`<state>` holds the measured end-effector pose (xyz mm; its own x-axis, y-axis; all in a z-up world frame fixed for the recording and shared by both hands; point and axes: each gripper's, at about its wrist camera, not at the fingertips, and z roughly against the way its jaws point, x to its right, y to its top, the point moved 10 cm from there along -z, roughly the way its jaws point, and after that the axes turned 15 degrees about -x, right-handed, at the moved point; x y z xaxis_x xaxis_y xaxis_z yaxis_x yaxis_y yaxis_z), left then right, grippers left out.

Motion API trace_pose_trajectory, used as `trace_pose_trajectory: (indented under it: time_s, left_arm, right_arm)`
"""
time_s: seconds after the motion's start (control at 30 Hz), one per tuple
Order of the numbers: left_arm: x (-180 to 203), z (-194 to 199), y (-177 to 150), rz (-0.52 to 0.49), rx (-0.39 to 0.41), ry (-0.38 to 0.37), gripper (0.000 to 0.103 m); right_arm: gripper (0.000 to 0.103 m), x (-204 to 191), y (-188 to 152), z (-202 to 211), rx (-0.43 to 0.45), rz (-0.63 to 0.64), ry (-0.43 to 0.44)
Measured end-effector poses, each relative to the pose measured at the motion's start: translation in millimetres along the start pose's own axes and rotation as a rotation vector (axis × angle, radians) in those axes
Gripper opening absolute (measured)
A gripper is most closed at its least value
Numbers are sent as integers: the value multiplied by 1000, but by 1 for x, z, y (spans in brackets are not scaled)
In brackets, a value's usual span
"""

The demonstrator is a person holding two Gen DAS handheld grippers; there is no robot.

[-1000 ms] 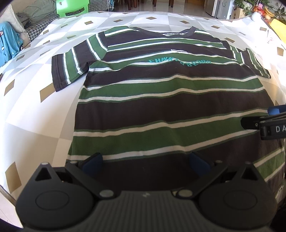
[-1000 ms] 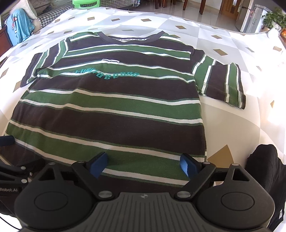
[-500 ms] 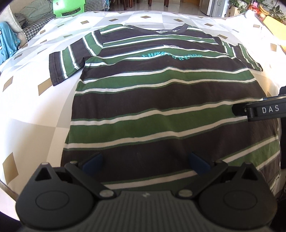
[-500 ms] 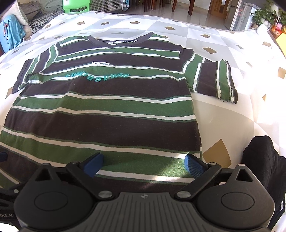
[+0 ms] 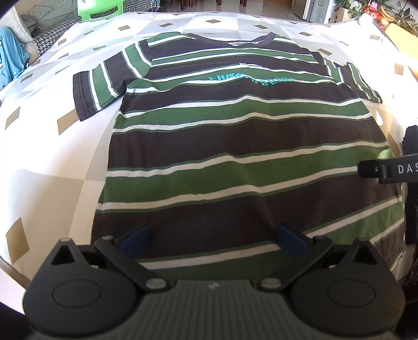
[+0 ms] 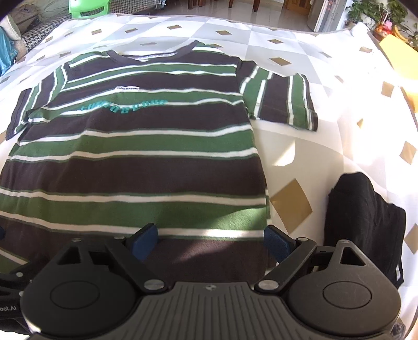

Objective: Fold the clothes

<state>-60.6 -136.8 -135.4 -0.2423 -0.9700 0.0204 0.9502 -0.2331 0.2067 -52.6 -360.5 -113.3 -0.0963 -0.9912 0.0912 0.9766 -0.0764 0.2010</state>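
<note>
The right gripper (image 6: pixel 210 242) has its blue fingers (image 6: pixel 145 240) spread wide, just above the bottom hem of a striped T-shirt (image 6: pixel 135 157). The shirt lies flat on the surface (image 6: pixel 300 146), its collar far ahead of the fingers. To the right of the fingers lies a black garment (image 6: pixel 363 217), apart from the shirt.

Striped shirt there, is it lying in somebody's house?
Probably a home living room: the striped shirt lies on a diamond-patterned cloth, with a couch, potted plants and a green stool behind.
</note>
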Motion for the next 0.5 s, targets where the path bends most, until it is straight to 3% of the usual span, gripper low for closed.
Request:
trace_pose_trajectory:
  time_s: [0.2, 0.5]
  left_arm:
    - [8, 4, -11, -15, -17, -24, 103]
    - [18, 2, -23, -44, -32, -11, 103]
  right_arm:
    - [86, -5, -28, 11, -24, -60, 73]
    - [86, -14, -55, -5, -133, -146, 137]
